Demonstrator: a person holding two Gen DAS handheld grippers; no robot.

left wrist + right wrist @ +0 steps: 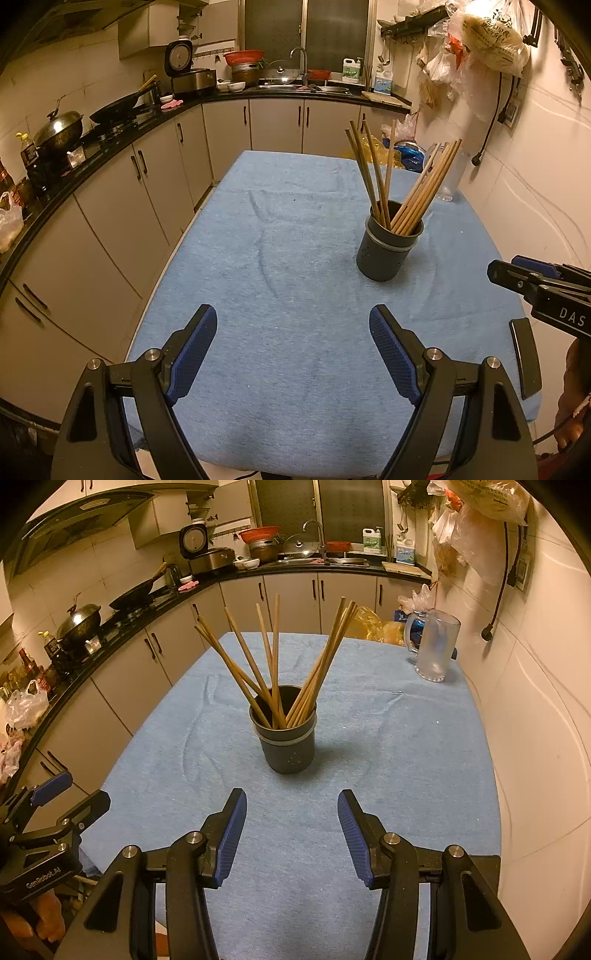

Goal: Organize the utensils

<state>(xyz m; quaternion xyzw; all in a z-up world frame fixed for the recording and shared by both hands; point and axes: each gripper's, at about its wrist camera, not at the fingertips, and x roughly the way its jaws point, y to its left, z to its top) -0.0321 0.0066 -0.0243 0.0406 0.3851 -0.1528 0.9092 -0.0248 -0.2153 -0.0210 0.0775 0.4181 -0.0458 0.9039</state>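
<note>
A dark grey utensil holder (388,251) (286,744) stands upright on the blue cloth of the table (280,280) (369,775). Several wooden chopsticks (417,192) (273,664) fan out of it in two bunches. My left gripper (293,325) is open over bare cloth, well to the left of and nearer than the holder, nothing between its blue pads. My right gripper (291,812) is open just in front of the holder, with empty jaws. The right gripper (517,275) also shows at the edge of the left wrist view, the left gripper (74,790) at the edge of the right wrist view.
A clear plastic mug (436,648) (452,173) stands at the table's far right corner, beside a tiled wall (535,701). Plastic bags (369,624) lie past the far edge. A cabinet run with a black counter (110,147) curves along the left and back.
</note>
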